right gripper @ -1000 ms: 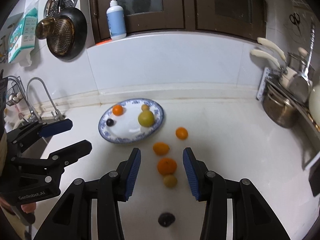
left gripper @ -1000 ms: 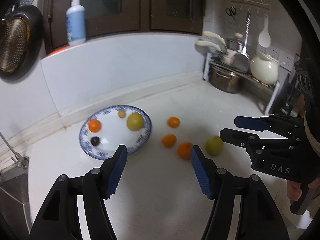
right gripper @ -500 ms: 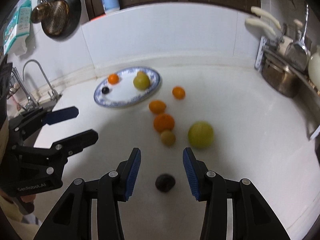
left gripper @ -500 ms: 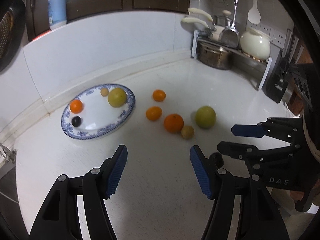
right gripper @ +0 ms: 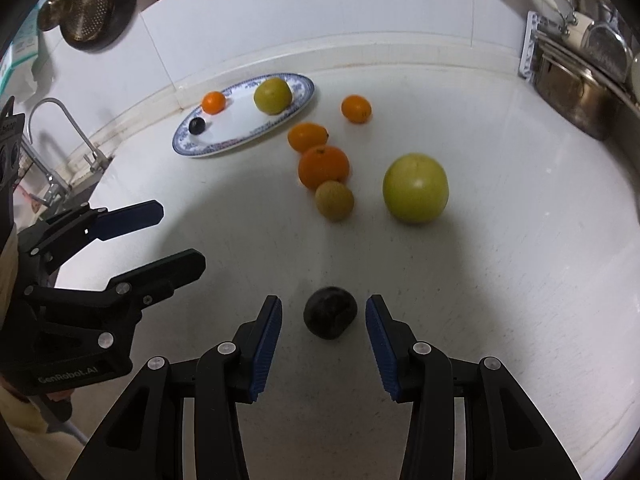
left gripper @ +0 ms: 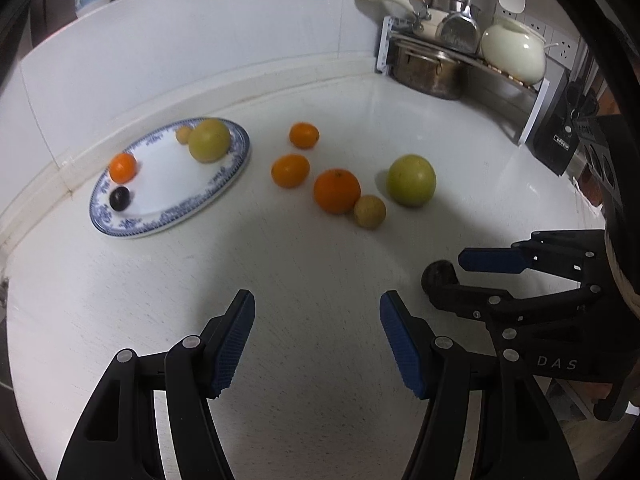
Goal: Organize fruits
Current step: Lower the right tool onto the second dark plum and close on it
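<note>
Fruits lie loose on the white desk (left gripper: 304,280) in the left wrist view: two small oranges (left gripper: 290,170), a bigger orange (left gripper: 337,191) that touches a small brown fruit (left gripper: 370,211), and a large green fruit (left gripper: 411,180) just beside them. The blue-rimmed plate (left gripper: 168,216) at the left already carries a small orange, a dark plum, a yellow-green fruit and a little tan one. The left tool (left gripper: 317,330) hangs over bare desk with its jaws moderately wide and nothing between them. At the right edge the right tool (left gripper: 448,276) is partly seen around a dark fruit.

In the right wrist view, the right tool (right gripper: 323,340) stands with its jaws narrowly apart on both sides of the dark round fruit (right gripper: 330,312), and a gap shows on each side, so it holds nothing yet. I judge the step is to pick this fruit up. To do it well, the pads should come down level with the middle of the fruit, stay centred, and close gently, because a round fruit may roll away if one pad touches first.
</note>
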The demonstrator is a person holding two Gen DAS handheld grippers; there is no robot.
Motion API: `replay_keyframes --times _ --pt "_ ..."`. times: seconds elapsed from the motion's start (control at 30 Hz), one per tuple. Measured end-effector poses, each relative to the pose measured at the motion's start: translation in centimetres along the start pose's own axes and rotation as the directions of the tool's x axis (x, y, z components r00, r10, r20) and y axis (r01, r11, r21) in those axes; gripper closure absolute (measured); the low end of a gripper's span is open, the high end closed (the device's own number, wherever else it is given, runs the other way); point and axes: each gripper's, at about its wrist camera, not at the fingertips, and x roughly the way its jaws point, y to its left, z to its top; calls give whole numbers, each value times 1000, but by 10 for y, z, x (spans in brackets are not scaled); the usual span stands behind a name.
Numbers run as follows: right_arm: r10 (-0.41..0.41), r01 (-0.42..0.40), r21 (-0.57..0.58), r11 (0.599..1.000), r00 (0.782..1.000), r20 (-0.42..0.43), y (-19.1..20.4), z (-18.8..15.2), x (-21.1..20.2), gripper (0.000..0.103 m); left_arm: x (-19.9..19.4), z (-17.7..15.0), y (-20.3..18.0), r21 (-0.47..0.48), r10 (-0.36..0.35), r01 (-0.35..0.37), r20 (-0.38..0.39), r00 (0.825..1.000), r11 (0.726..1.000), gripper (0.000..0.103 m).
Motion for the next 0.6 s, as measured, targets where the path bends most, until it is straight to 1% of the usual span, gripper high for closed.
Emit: replay_keyframes --times 0.33,0.37,0.47,0.5,0.6 --pt "3 -3 10 1000 1000 -28 -2 -5 13 60 13 -4 -1 -7 -14 14 -37 999 1000 39" --pt "2 -2 6 1000 1000 -29 -1 -5 14 64 14 -4 -1 -9 -15 15 -39 999 1000 39" --pt "2 -2 -2 1000 1000 -29 0 -5 16 68 14 -4 -1 -11 -19 18 -39 999 1000 39" --pt "0 -1 -5 1000 1000 -28 0 -5 16 71 15 -4 -1 -9 -19 19 -38 999 1000 39" --pt "4 -4 -12 1000 1000 -25 1 -4 16 71 16 -2 -2 -7 -21 21 -36 999 1000 39"
